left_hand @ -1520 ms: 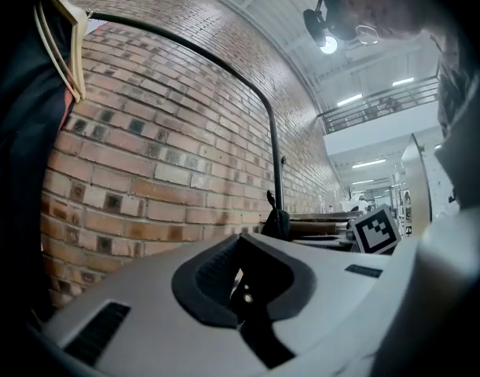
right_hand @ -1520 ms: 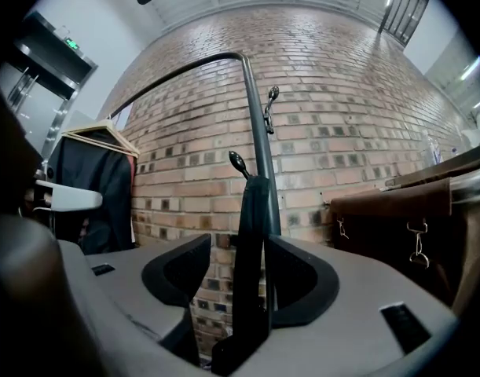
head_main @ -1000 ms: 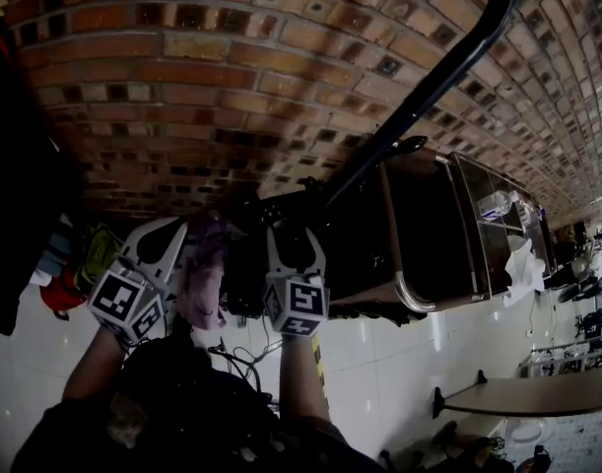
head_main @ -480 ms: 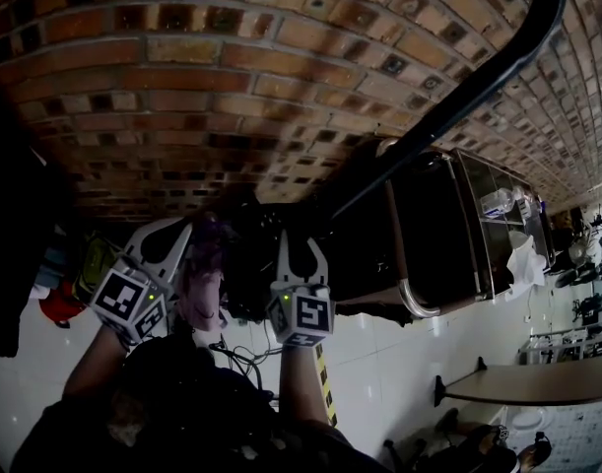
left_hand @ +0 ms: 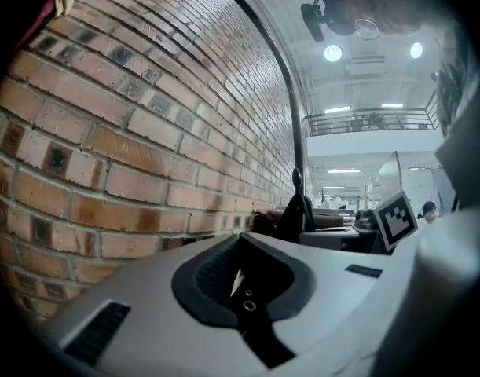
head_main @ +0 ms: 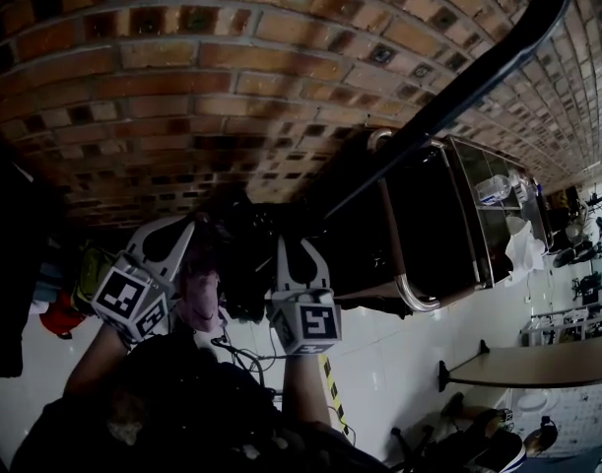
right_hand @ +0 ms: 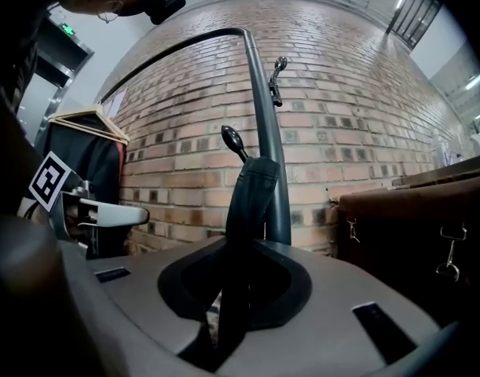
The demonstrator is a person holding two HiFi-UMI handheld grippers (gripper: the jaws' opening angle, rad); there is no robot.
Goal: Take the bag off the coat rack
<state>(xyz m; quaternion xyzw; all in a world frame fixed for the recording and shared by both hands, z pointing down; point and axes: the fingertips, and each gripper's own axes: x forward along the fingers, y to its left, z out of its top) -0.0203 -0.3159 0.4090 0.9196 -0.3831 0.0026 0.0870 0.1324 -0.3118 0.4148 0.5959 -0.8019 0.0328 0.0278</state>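
Observation:
A black coat rack pole point(right_hand: 275, 195) stands before the brick wall, and a dark bag strap point(right_hand: 254, 199) hangs from its knobbed peg point(right_hand: 230, 138). The strap runs down between the jaws of my right gripper point(right_hand: 236, 305), which are closing and press on it. The head view shows that right gripper point(head_main: 293, 249) below the slanting pole point(head_main: 448, 97), beside a dark mass that seems to be the bag point(head_main: 246, 269). My left gripper point(head_main: 172, 235) hovers just left of it. Its jaws point(left_hand: 243, 289) meet with nothing between them.
A brown leather-covered cabinet point(head_main: 429, 235) stands right of the rack, close to my right gripper. A dark garment on a wooden hanger point(right_hand: 86, 151) hangs at the left. Cables point(head_main: 241, 358) lie on the white floor tiles, and a table point(head_main: 537, 392) sits at the lower right.
My right gripper's jaws have drawn together from wide open onto the strap. The left gripper has stayed where it was.

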